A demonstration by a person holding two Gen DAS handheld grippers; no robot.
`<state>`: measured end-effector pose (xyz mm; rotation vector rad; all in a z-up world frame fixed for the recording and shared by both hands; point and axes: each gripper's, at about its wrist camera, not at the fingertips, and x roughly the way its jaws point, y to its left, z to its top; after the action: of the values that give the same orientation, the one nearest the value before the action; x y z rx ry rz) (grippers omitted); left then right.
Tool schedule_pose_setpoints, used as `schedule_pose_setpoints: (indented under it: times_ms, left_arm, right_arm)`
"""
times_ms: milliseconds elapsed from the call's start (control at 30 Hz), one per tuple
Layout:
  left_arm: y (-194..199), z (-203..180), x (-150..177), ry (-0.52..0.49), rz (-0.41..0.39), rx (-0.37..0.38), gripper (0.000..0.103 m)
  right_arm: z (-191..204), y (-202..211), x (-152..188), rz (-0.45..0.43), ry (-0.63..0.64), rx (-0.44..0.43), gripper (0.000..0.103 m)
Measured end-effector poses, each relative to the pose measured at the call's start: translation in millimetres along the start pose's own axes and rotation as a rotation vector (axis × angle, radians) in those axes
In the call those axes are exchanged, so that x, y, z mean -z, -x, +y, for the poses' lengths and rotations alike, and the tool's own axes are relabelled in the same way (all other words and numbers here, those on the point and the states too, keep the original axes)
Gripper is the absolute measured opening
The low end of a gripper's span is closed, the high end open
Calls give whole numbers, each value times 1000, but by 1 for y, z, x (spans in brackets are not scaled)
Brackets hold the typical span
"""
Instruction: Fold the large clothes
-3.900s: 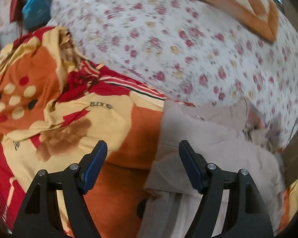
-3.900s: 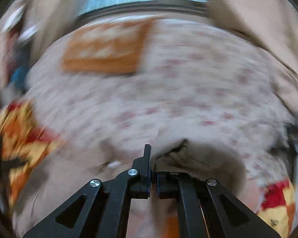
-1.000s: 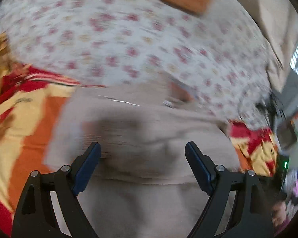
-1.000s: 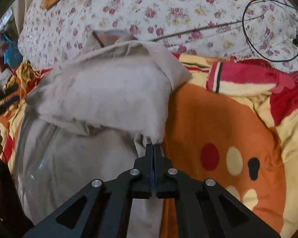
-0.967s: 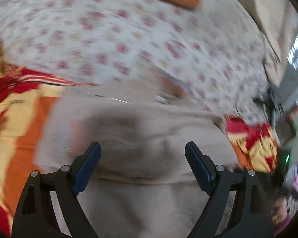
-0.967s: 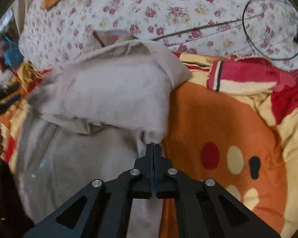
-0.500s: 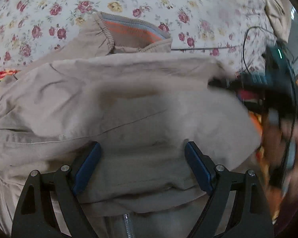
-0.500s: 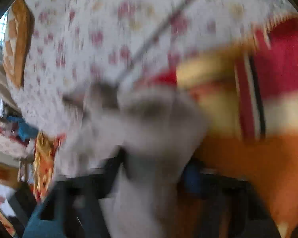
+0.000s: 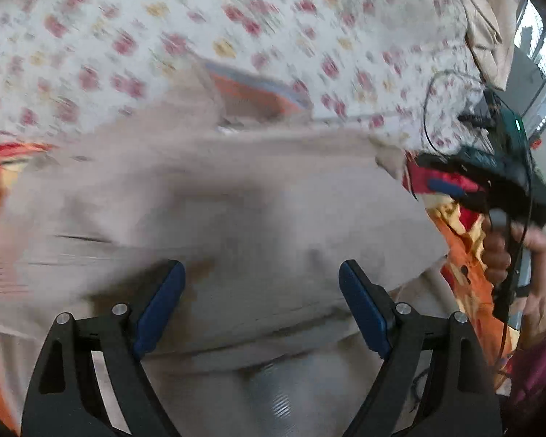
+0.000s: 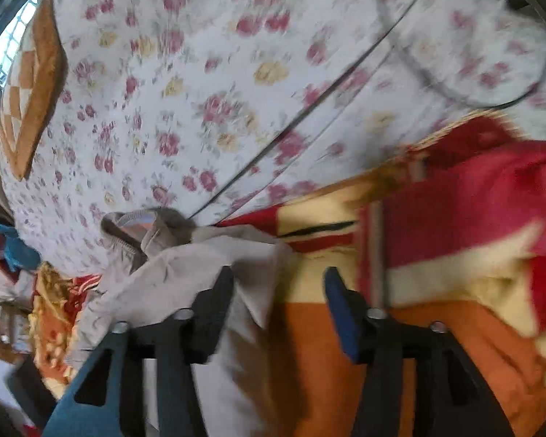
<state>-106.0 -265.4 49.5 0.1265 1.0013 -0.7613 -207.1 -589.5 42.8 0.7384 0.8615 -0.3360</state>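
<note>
A beige jacket (image 9: 218, 200) with an orange-lined collar (image 9: 247, 91) lies folded over on the bed. My left gripper (image 9: 260, 298) is open and empty, just above the jacket's lower fold. My right gripper (image 10: 278, 291) is open and empty, at the jacket's right edge (image 10: 214, 266); it also shows at the right of the left wrist view (image 9: 491, 178), held by a hand. Both views are motion-blurred.
A red, yellow and orange blanket (image 10: 436, 255) lies under and right of the jacket. A floral sheet (image 10: 218, 91) covers the bed behind, with a black cable (image 10: 309, 109) across it. An orange checked pillow (image 10: 29, 83) sits at far left.
My right gripper has let go of the jacket's edge and opened, swinging to the right. My left gripper stays open and has moved over the jacket.
</note>
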Motion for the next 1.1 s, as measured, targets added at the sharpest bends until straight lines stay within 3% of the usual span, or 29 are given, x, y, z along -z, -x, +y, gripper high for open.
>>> schedule_pose_setpoints:
  times_ms: [67,133,167,233,267,400,500,533,600,767,800,833,867,900,933,1000,1100]
  left_arm:
    - [21,21,-2,21,-27,-23,87]
    - [28,38,-2,51,-27,-47,87]
    - [31,47,0,69,-23,-51,87]
    - [28,62,5,99,-7,-58,87]
    - [25,69,9,110,6,-84,87]
    - [20,90,20,149,30,-123,87]
    - [21,99,20,182,22,-120,87]
    - [25,101,20,189,16,-117,87]
    - [30,104,19,197,-3,-116,87]
    - [38,118,17,255,-23,-128,87]
    - [39,119,17,276,-22,-122,87]
    - [41,120,17,286,-23,-120,87]
    - [44,118,18,286,-27,-121,87]
    - [50,116,20,275,-34,-124,87]
    - [55,113,20,259,-42,-129,87]
    - [63,109,21,226,-67,-156,87]
    - [56,109,21,226,-39,-190,87]
  right_arm:
    - [-8,6,4,3,-34,-44,73]
    - [-6,-9,7,75,-47,-101,73]
    - [-2,-18,9,93,-43,-104,69]
    - [2,-40,9,118,-44,-111,13]
    - [1,-51,5,126,-61,-77,1]
    - [1,-61,-14,50,-97,-48,1]
    - [2,-74,-17,64,-91,21,3]
    - [-2,-72,-15,64,-123,-1,8]
    - [-9,-55,-9,56,-174,-26,37]
    - [5,-6,25,100,-58,-113,72]
    - [14,-4,37,122,-30,-130,74]
    - [20,-6,44,138,-14,-132,73]
    - [30,-10,56,176,29,-118,47]
    - [31,-8,62,183,63,-96,11]
    - [38,0,69,158,120,-53,11]
    - [40,19,72,112,161,-48,7]
    - [31,26,75,105,123,-15,7]
